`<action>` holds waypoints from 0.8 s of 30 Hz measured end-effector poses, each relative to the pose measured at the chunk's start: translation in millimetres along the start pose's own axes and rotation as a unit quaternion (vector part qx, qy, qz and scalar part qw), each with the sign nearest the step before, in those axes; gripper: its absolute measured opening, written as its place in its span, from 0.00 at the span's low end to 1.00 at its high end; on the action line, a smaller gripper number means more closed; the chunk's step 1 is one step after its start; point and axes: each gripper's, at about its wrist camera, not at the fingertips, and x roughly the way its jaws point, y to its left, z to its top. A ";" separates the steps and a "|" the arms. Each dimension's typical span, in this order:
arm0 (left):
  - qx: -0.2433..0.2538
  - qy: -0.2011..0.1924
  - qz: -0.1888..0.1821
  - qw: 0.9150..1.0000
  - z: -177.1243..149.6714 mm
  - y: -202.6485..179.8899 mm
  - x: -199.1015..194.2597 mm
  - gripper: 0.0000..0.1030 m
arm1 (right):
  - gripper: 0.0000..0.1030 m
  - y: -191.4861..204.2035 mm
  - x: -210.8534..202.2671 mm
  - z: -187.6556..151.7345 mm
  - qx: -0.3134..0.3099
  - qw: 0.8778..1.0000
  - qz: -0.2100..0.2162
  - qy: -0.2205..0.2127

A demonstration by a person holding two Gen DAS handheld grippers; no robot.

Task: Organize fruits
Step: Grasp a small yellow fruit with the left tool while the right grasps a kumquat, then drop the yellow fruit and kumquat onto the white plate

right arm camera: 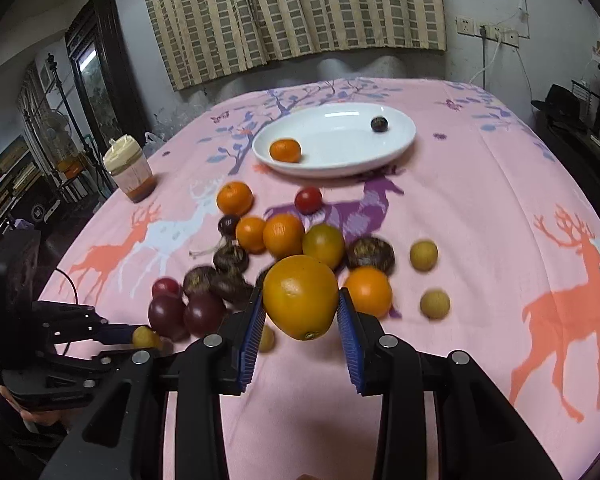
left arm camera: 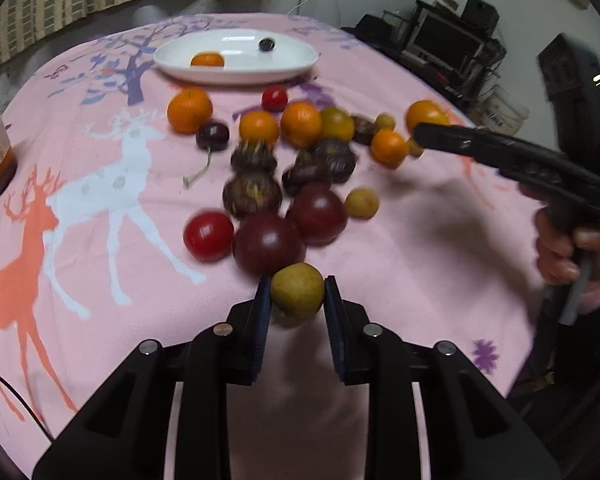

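Note:
My left gripper [left arm camera: 297, 294] is shut on a small yellow-green fruit [left arm camera: 297, 295], held just above the pink cloth in front of two dark plums [left arm camera: 269, 243]. It also shows in the right wrist view [right arm camera: 145, 337]. My right gripper [right arm camera: 301, 304] is shut on a large orange [right arm camera: 300, 297], lifted over the pile; in the left wrist view it [left arm camera: 424, 136] is at the right. A white oval plate [right arm camera: 396, 148] at the far side holds a small orange [right arm camera: 285, 150] and a dark cherry [right arm camera: 379, 124]. Oranges, red tomatoes, plums and dark brown fruits lie mid-table.
A lidded jar [right arm camera: 129, 170] stands at the table's left edge. Two small yellow fruits [right arm camera: 424, 255] lie apart on the right. A cherry with a stem [left arm camera: 213, 135] lies left of the pile. Shelves and electronics stand beyond the table's right side.

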 end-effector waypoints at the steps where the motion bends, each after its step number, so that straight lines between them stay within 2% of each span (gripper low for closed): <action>1: 0.002 -0.008 0.000 1.000 9.9 2.3 -7.2 0.25 | 0.36 -1.8 1.3 10.5 0.000 1.000 0.003 -0.009; 4: 0.004 -0.053 0.013 0.999 64.1 15.1 -26.6 0.25 | 0.36 -12.5 11.8 42.9 0.014 0.999 0.007 -0.031; 7: -0.004 -0.076 0.033 0.997 123.1 29.8 -13.7 0.25 | 0.36 -30.0 37.5 81.7 0.044 0.998 -0.005 -0.044; 12: -0.034 -0.054 0.036 0.997 207.8 57.1 57.0 0.25 | 0.36 -46.6 97.6 129.0 0.046 0.998 -0.033 -0.036; 14: -0.048 -0.036 0.037 0.998 230.0 67.3 89.6 0.25 | 0.36 -53.1 123.5 140.8 0.047 0.998 -0.045 -0.020; 18: -0.041 -0.018 0.055 0.997 252.0 71.2 128.3 0.25 | 0.37 -63.9 157.4 149.5 0.057 0.997 -0.045 0.011; 19: -0.041 -0.013 0.055 0.998 253.9 72.3 133.3 0.28 | 0.38 -65.3 163.6 150.7 0.053 0.997 -0.051 0.016; 20: -0.045 -0.009 0.061 0.997 254.8 73.3 136.0 0.35 | 0.55 -65.2 166.3 150.0 0.052 0.997 -0.051 0.023; 21: -0.050 -0.013 0.070 0.996 253.8 74.1 133.8 0.56 | 0.62 -64.5 166.1 149.6 0.052 0.997 -0.048 0.025; 22: -0.051 -0.029 0.079 0.995 250.5 73.8 125.3 0.73 | 0.63 -62.2 158.9 148.3 0.048 0.998 -0.050 0.013; 24: -0.042 -0.060 0.098 0.992 244.6 72.8 102.6 0.85 | 0.63 -54.6 139.3 143.0 0.035 0.998 -0.056 -0.004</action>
